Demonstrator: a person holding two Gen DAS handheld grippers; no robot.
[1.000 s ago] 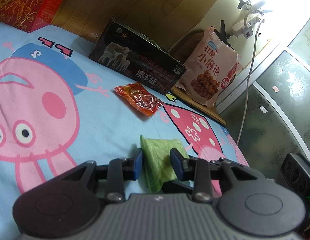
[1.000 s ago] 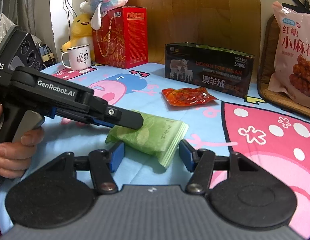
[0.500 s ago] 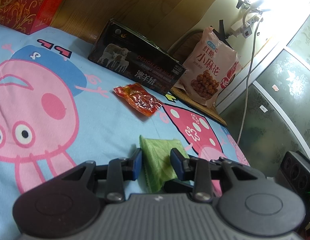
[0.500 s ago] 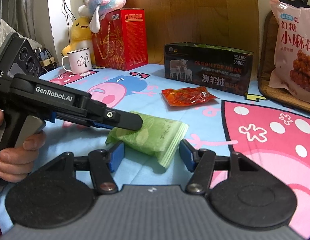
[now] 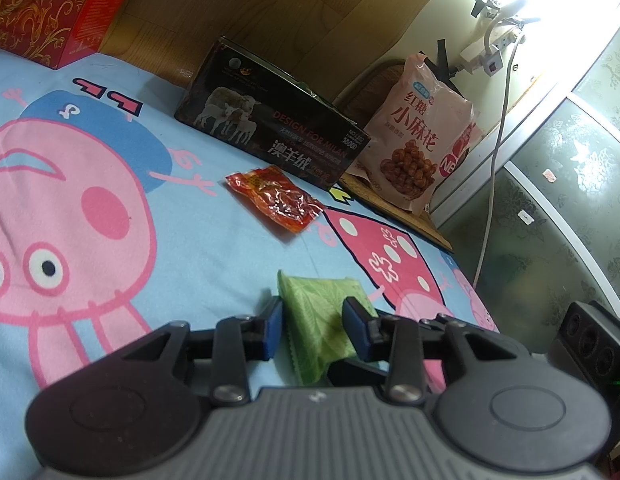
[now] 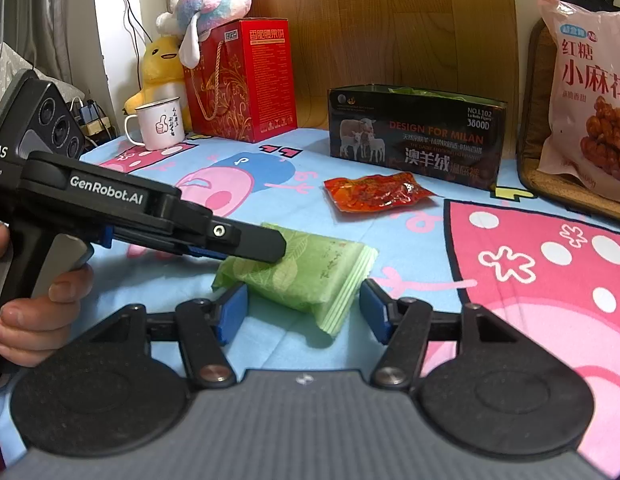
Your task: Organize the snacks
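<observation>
Green snack packet (image 6: pixel 306 272) lies flat on the cartoon bedsheet (image 5: pixel 190 200), toward its near edge. Left gripper (image 5: pixel 311 330) straddles the packet's end, jaws part-way apart, pads beside the wrapper; no squeeze visible. Right gripper (image 6: pixel 304 314) hangs just short of the packet's sealed edge, jaws wide apart, nothing between them.

Red snack pouch (image 6: pixel 375 192) lies farther back, just in front of the open black box (image 6: pixel 415 130) along the far edge.

Judgement: close on the packet's thick body, not the crimped seal; lift level; clear the box rim before release.
</observation>
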